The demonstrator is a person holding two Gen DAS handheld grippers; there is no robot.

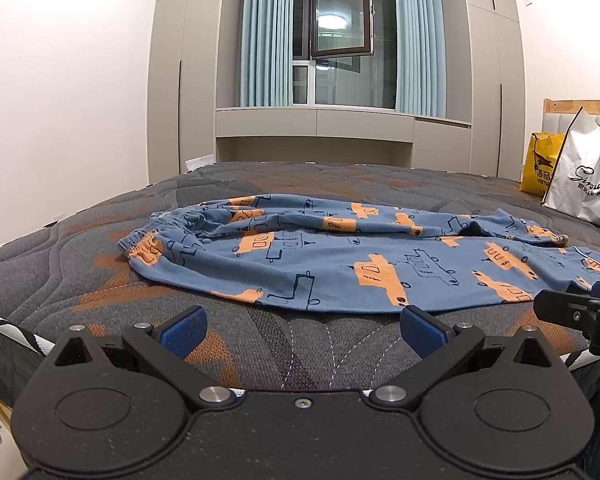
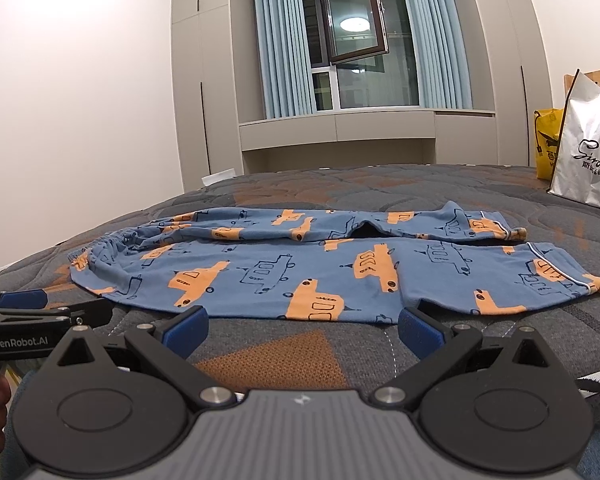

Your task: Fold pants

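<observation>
Blue pants (image 1: 340, 256) with orange car prints lie spread on the mattress (image 1: 284, 344), waistband to the left, leg cuffs to the right, one leg lying behind the other. They also show in the right wrist view (image 2: 320, 268). My left gripper (image 1: 302, 328) is open and empty, just short of the pants' near edge. My right gripper (image 2: 302, 326) is open and empty, also just short of the near edge, further toward the cuffs. Each gripper shows at the edge of the other's view: the right one in the left wrist view (image 1: 576, 308), the left one in the right wrist view (image 2: 40, 312).
A white shopping bag (image 2: 592, 160) and a yellow bag (image 2: 546, 140) stand on the mattress's far right by a wooden headboard (image 1: 580, 105). Grey wardrobes, a window with blue curtains (image 1: 340, 36) and a white wall lie beyond the bed's far edge.
</observation>
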